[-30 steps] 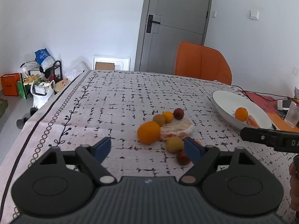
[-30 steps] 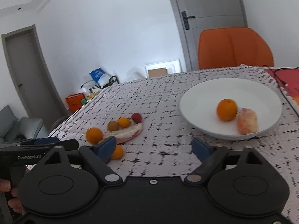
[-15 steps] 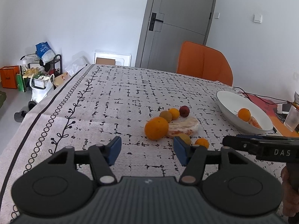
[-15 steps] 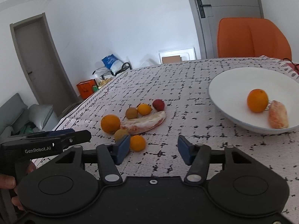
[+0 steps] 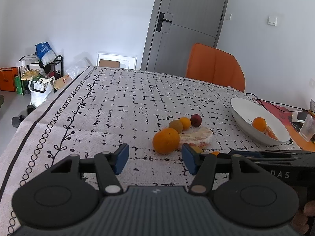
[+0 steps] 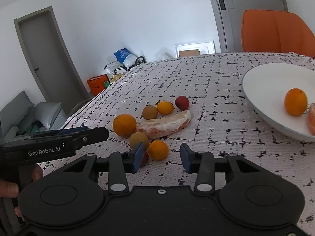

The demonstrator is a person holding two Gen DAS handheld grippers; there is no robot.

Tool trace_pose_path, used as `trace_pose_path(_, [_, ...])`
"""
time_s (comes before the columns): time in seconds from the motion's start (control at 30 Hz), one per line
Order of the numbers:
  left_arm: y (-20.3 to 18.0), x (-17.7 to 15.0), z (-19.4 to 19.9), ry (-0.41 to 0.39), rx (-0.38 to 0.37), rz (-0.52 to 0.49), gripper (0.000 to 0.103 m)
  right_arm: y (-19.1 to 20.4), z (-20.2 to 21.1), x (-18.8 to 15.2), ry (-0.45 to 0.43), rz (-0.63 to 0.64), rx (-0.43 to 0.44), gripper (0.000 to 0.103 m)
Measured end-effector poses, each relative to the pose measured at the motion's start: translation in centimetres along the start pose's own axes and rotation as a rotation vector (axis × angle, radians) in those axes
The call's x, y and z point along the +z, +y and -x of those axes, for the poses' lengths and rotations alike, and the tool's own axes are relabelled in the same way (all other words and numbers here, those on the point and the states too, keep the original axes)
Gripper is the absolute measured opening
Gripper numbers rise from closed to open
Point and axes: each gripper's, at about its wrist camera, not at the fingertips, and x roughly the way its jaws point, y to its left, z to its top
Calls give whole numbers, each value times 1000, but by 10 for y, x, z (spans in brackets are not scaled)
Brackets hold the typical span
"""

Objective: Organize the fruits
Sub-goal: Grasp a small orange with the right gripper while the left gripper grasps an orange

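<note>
A cluster of fruit lies on the patterned tablecloth: a large orange (image 5: 166, 140) (image 6: 124, 125), a pomelo wedge (image 5: 196, 138) (image 6: 165, 124), a brown kiwi (image 6: 149, 112), a small yellow citrus (image 6: 165, 107), a red plum (image 6: 182, 102), a second kiwi (image 6: 139, 140) and a small orange (image 6: 158, 149). A white bowl (image 5: 242, 116) (image 6: 261, 78) at the right holds an orange (image 6: 295, 101) and a peeled segment (image 6: 311, 121). My left gripper (image 5: 155, 158) is open and empty, just short of the large orange. My right gripper (image 6: 161, 155) is open and empty, with the small orange just beyond its left fingertip.
An orange chair (image 5: 215, 67) stands at the table's far side. A black cable (image 5: 275, 104), red mat and a glass (image 5: 308, 126) lie right of the bowl. Bags and a shoe rack (image 5: 39, 72) sit on the floor beyond the left table edge.
Both grippers have narrowed their openings. The right gripper has swung left from the bowl toward the fruit cluster. The left gripper has pulled back and shifted left of the fruit.
</note>
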Motion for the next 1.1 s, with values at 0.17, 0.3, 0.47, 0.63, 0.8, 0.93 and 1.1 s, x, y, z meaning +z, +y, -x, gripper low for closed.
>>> trace_pose_path(0.17, [0,4,-7,4,-7,-2,58,-4,-8,1,11,-26,30,21])
trace_pose_path(0.3, [-3,10,-14,4,-11,-10,58,-9,-6,1,4,-43,27,21])
trace_pose_path(0.47, [-9,13,-23,7,-18,-26,58,-16,-1,2,-9,-64,20,21])
trace_pose_path(0.63, [-8,13,-32,27,-28,-2,51,-22,7,3,-31,-75,7,21])
trace_pose_path(0.8, [-8,10,-37,39,-40,3,34,-27,14,2,-42,-88,-11,21])
trace_pose_path(0.93, [-11,11,-32,30,-43,8,34,-31,23,2,-62,-100,-22,21])
trace_pose_path(1.1, [-23,18,-17,-5,-50,-20,34,-40,35,3,-106,-130,-34,21])
